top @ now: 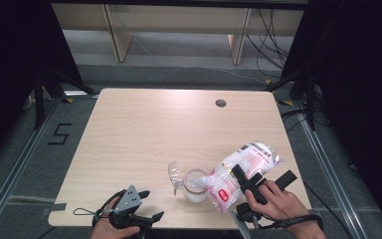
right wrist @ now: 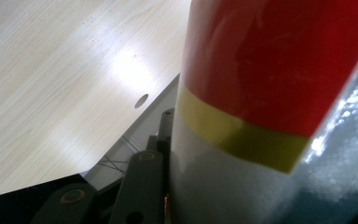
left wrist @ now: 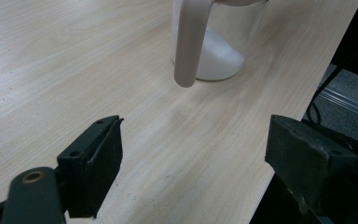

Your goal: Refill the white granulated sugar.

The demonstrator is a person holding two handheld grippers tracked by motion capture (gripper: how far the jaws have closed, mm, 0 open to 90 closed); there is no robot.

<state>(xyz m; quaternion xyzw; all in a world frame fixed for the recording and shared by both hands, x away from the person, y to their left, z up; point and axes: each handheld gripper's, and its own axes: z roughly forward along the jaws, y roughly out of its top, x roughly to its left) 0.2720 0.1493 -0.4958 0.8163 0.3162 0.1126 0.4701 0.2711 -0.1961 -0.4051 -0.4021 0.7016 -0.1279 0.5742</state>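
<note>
pale wood-grain tabletop (top: 144,144), rectangular with rounded corners, one dark round cable hole (top: 221,103) near its far edge; grey carpeted floor (top: 179,74) around it, with metal floor rails at either side, a taped mark reading like a "5" (top: 59,134) on the left, black curtains on both flanks, light wooden furniture legs and loose black cables beyond the far end. item one: clear glass jar (top: 195,185), upright near the front edge right of centre, white granules settled in its bottom, its hinged lid (top: 174,174) thrown open to the left. item two: clear plastic bag (top: 243,172) of white granules with red-and-yellow printing, tilted with its mouth down at the jar's rim. item three: right claw (top: 246,181), clamped across the bag's middle, the person's hand behind it at the front right corner; the right gripper view shows the red and yellow label pressed against the black jaw. item four: left claw (top: 142,206), at the front edge left of the jar, jaws spread wide with nothing between them, well apart from the jar, which shows just ahead in the left gripper view.
</note>
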